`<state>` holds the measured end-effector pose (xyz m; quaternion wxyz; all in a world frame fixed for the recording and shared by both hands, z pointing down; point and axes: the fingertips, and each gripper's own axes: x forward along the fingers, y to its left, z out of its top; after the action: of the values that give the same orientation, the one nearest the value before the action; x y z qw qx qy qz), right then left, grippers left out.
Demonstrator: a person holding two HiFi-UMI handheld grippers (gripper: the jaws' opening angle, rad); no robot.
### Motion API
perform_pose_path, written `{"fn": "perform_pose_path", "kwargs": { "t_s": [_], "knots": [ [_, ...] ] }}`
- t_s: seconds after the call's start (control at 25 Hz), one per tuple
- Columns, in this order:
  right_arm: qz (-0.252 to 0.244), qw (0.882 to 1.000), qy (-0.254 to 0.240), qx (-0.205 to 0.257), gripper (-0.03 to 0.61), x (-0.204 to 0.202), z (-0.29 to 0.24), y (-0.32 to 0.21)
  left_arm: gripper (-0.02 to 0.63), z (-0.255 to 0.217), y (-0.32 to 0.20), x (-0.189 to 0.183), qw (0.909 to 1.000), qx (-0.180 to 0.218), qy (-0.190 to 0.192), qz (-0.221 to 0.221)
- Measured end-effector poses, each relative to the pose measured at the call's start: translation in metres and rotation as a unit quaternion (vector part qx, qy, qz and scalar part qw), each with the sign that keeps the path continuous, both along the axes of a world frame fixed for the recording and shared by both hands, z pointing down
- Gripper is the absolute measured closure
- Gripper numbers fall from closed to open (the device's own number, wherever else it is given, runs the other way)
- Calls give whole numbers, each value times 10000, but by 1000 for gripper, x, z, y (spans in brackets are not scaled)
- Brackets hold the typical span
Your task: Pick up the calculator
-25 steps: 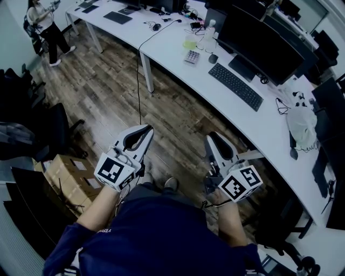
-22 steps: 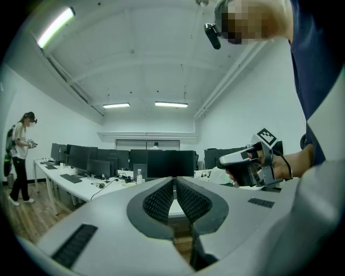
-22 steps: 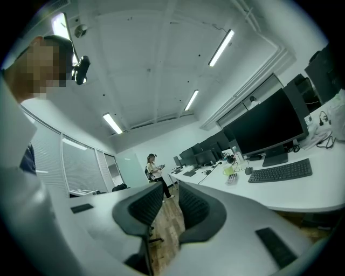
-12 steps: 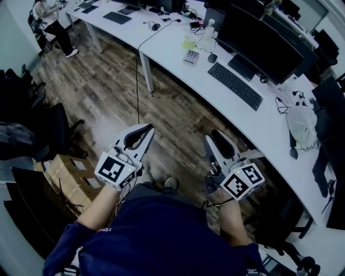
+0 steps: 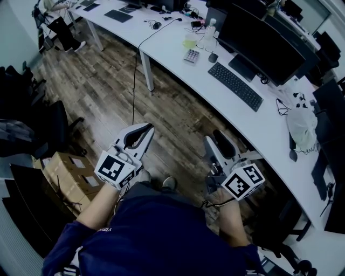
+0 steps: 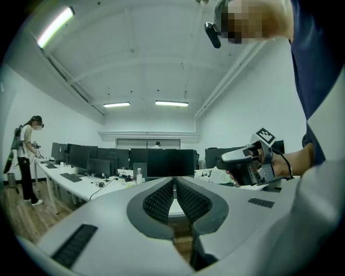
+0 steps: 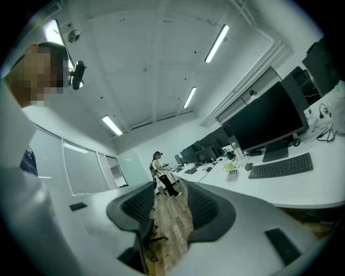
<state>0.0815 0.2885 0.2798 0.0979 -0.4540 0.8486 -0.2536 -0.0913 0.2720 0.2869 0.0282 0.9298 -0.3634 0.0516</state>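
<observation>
The calculator (image 5: 192, 56) is a small grey keypad lying on the long white desk (image 5: 178, 54), far ahead of both grippers; it also shows in the right gripper view as the calculator (image 7: 232, 173) left of a keyboard. My left gripper (image 5: 147, 128) hovers over the wood floor with its jaws together and nothing held; in its own view the left gripper (image 6: 174, 182) shows its ribbed pads meeting. My right gripper (image 5: 214, 136) hangs beside it. Its jaws have just been opening, and the right gripper (image 7: 171, 200) shows a wide gap with nothing in it.
A black keyboard (image 5: 235, 86), a mouse (image 5: 213, 57) and a large monitor (image 5: 259, 43) share the desk with a cup and a bottle (image 5: 209, 29). A cable (image 5: 136, 81) hangs to the floor. Cardboard boxes (image 5: 67, 175) and black chairs (image 5: 54, 129) stand at left. A person (image 5: 54, 8) is far off.
The right gripper's jaws have spread apart. The far person at the upper left has moved further toward the frame's top edge. Both grippers stay where they were.
</observation>
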Motion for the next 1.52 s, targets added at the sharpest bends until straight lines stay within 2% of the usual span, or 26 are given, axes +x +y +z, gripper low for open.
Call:
{"fn": "perform_pose_path", "kwargs": {
  "t_s": [0.84, 1.16, 1.52],
  "knots": [
    [2, 9999, -129, -16, 376, 31, 7, -41, 572, -1, -43, 24, 9999, 99, -4, -92],
    [-42, 9998, -119, -122, 379, 29, 19, -81, 571, 11, -82, 24, 9999, 8, 11, -109],
    [-52, 9996, -108, -240, 383, 17, 30, -145, 571, 24, -148, 15, 9999, -90, 50, -92]
  ]
}}
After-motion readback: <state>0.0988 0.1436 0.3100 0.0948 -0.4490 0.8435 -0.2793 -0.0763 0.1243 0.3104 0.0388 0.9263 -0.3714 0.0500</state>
